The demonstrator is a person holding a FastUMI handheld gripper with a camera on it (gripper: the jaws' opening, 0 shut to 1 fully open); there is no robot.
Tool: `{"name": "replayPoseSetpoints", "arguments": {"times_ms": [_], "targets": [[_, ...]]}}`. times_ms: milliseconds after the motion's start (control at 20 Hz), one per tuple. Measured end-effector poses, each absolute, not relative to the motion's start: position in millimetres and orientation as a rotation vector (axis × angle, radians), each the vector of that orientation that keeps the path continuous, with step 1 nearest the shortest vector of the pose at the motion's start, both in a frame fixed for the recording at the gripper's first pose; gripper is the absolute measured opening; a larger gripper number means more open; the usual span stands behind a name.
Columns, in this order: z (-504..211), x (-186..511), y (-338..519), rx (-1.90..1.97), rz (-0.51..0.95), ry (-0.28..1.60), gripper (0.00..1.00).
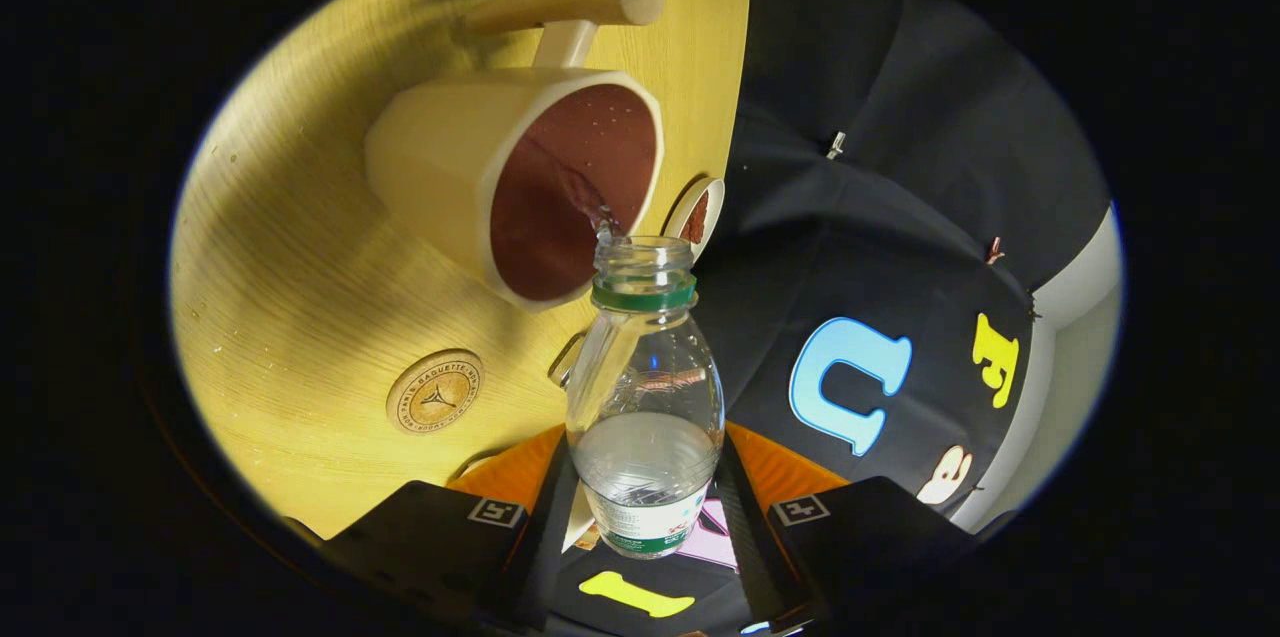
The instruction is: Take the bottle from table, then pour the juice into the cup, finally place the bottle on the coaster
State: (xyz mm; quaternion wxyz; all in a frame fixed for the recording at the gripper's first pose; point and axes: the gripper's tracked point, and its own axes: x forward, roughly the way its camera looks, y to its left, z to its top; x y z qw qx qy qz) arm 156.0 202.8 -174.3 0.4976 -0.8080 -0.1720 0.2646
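Landmark: cup (470, 172), cream outside, dark reddish-brown inside, with a stub handle on its far side; every place below is given from it.
Table: pale wood table (300, 297) carries the cup; the view is tipped along with the gripper, so the cup looks to lie on its side.
Coaster: round wooden coaster (435, 391) lies flat on the table, near the cup on the side toward the fingers, apart from it, nothing on it.
Bottle: clear plastic bottle (645, 387), cap off, green ring under the neck, tilted with its mouth right at the cup's rim.
Liquid: clear, pooled in the bottle's lower part; a thin stream leaves the mouth and lands inside the cup.
Small dish: a little round white thing (697, 214) just beside the cup's rim at the table edge; what it is, cannot tell.
Gripper: gripper (645, 502) pinches the bottle's lower body, one finger pressed on each side, label end between them.
Bottle versus gripper: held between the fingers, its neck reaching ahead of them toward the cup.
Step in hand (judgement): the pour, partway, with a good share of liquid left.
Doing it well (judgement): keep the mouth over the cup's opening, deepen the tilt slowly so the stream stays thin, keep the pinch firm, since the wall looks thin and slippery.
Risk (judgement): a sudden tilt could gulp and splash over the rim onto the table.
Left to do (judgement): right the bottle, then set it on the coaster.
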Motion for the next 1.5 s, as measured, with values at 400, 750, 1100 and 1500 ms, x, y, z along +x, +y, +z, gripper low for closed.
{"name": "replayPoseSetpoints", "arguments": {"times_ms": [400, 750, 1100, 1500], "targets": [[-167, 151, 205, -2.008, 0.645, -0.477, 0.74], [-165, 146, 211, -2.067, 0.665, -0.542, 0.74], [-166, 143, 213, -2.112, 0.677, -0.568, 0.74], [-156, 146, 213, -2.144, 0.663, -0.591, 0.74]]}}
